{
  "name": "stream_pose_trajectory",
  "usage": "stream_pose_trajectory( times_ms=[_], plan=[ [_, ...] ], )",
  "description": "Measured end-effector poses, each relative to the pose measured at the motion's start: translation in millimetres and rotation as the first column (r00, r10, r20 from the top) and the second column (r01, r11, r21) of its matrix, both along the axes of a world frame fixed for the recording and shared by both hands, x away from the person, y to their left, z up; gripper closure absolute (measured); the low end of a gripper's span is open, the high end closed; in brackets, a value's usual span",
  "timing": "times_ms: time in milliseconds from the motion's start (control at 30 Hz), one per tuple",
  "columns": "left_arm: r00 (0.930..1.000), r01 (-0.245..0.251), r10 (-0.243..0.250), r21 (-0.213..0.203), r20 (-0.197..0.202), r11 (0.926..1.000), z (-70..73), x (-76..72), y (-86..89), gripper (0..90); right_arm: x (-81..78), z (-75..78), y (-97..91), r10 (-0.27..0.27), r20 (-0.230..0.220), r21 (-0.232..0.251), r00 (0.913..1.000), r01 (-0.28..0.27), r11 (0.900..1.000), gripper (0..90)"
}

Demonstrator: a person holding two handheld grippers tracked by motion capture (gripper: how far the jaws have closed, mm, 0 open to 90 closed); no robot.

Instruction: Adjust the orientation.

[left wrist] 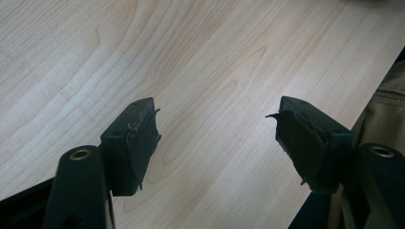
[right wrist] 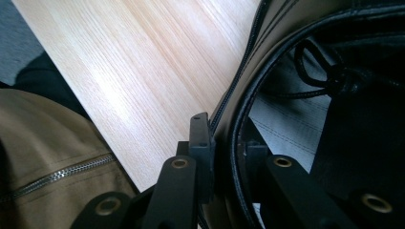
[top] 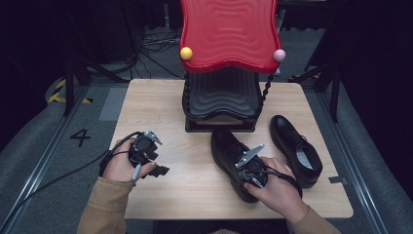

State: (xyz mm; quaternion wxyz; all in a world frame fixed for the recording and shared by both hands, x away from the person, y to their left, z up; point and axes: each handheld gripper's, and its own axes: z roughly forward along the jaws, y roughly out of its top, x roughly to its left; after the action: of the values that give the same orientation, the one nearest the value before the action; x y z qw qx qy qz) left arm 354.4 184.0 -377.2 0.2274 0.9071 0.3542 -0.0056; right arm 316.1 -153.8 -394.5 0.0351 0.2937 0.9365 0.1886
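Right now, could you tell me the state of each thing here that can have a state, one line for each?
Left gripper: open, nothing between the jaws, over bare table.
Right gripper: jaws astride the collar of the near shoe, one inside, one outside.
Near shoe: upright on the table, laced.
Far shoe: upright on the table, untouched.
Red rack: standing at the table's far edge; lower black shelf empty.
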Motion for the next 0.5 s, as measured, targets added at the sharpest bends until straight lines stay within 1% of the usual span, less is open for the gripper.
stream_pose_trajectory(
  times_ms=[33,67,233,267,300,333,400,433,467,500],
  plan=[
    [1.0,-0.001,0.001,-0.002,-0.002,1.0,0.1,0.3,-0.5,31.1,-1.2,-0.8,1.1,0.002,-0.004,-0.008,1.0,-0.002,1.0,80.4],
    [1.0,-0.001,0.001,-0.002,-0.002,1.0,0.1,0.3,-0.5,31.1,-3.1,-2.5,2.8,0.003,-0.009,-0.003,1.0,-0.003,1.0,80.3],
    [1.0,0.0,0.0,-0.002,-0.003,1.0,-0.1,1.9,-2.3,30.9,-6.2,-7.8,7.1,0.009,-0.014,-0.021,0.9999,-0.009,0.9997,80.4],
    [1.0,0.0,0.0,-0.006,-0.005,1.0,-0.3,2.0,-3.0,30.9,-5.7,-9.9,6.3,0.011,-0.041,0.001,0.9991,-0.01,0.9999,77.5],
    [1.0,0.002,-0.002,-0.003,-0.007,1.0,-0.2,2.1,-3.2,30.9,-5.7,-9.9,6.3,0.011,-0.041,0.001,0.9991,-0.01,0.9999,77.5],
    [1.0,0.006,-0.006,-0.004,-0.004,1.0,-0.4,3.1,-3.4,30.8,-5.3,-10.3,5.6,0.005,-0.058,0.031,0.9983,-0.004,0.9995,76.0],
    [1.0,0.007,-0.007,-0.002,-0.004,1.0,-0.5,3.6,-3.6,30.8,-4.8,-9.9,4.7,0.001,-0.067,0.047,0.9978,0.002,0.9989,72.2],
    [1.0,0.009,-0.009,-0.001,-0.002,1.0,-0.8,4.1,-3.8,30.8,-4.7,-9.8,4.0,-0.009,-0.084,0.065,0.9965,0.015,0.9978,69.3],
    [0.9999,0.01,-0.01,-0.001,-0.002,1.0,-1.0,4.1,-4.1,30.8,-4.7,-9.8,4.0,-0.009,-0.084,0.065,0.9965,0.015,0.9978,69.3],
    [0.9999,0.007,-0.007,-0.003,-0.007,1.0,-1.2,3.6,-4.2,30.7,-4.5,-9.2,3.0,-0.01,-0.093,0.078,0.9956,0.018,0.9968,68.3]
  ],
)
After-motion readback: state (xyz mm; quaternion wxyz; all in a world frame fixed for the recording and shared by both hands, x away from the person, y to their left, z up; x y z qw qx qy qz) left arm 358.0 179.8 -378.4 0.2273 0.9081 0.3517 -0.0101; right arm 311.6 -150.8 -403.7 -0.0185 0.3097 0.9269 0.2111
